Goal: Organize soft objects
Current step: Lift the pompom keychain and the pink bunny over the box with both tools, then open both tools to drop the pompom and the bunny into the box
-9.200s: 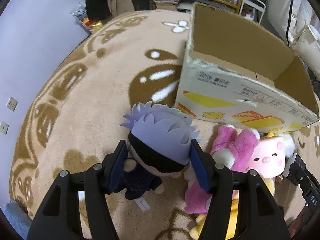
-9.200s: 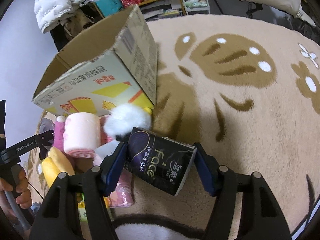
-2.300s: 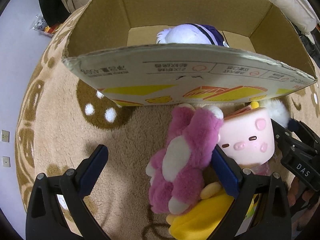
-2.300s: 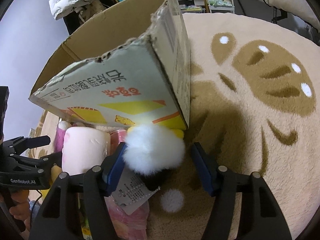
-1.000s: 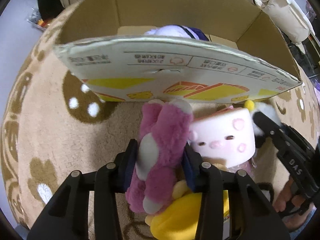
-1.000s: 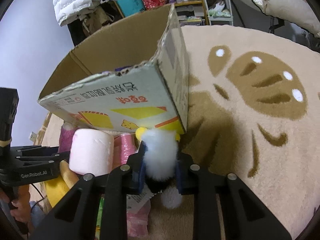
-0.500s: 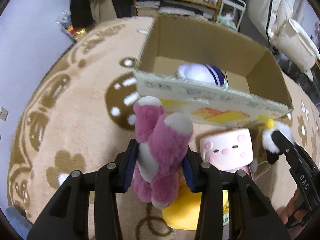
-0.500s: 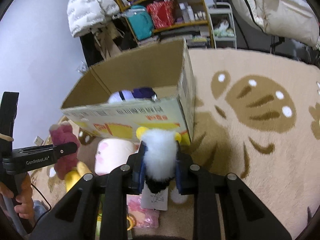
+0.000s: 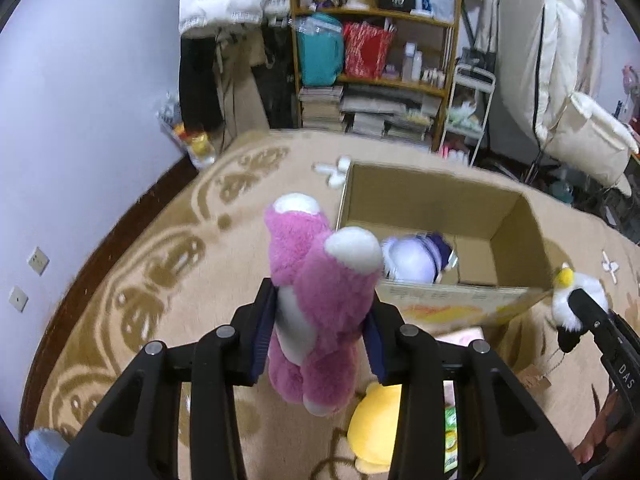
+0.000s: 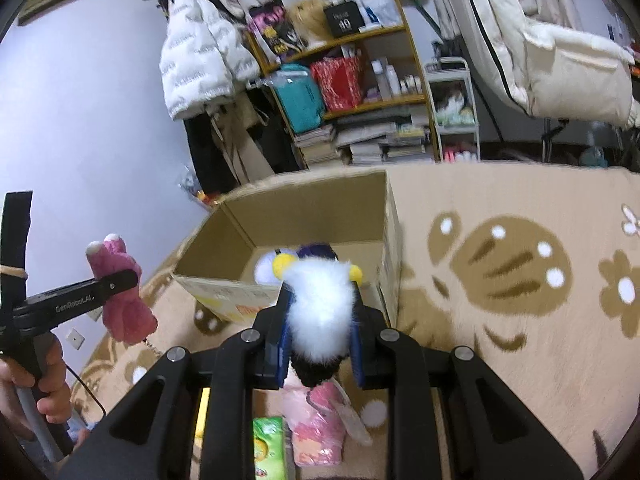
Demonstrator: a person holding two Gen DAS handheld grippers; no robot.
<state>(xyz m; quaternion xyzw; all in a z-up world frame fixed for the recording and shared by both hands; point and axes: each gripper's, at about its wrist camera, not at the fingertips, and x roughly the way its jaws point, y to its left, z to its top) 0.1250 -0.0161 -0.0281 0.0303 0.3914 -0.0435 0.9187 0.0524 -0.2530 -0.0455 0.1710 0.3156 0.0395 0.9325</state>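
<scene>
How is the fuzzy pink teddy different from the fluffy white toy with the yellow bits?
The fuzzy pink teddy is pink with white paw tips; the fluffy white toy is white with yellow knobs and a black underside. The teddy is clamped in the left gripper, the white toy in the right gripper. Both are soft toys held up in front of the open cardboard box.

Shaggy pink plush bear (image 9: pixel 320 300), fluffy white fur toy (image 10: pixel 322 312), matt corrugated cardboard box (image 9: pixel 516 216), deep-pile beige rug (image 10: pixel 520 320), matt black plastic grippers.
</scene>
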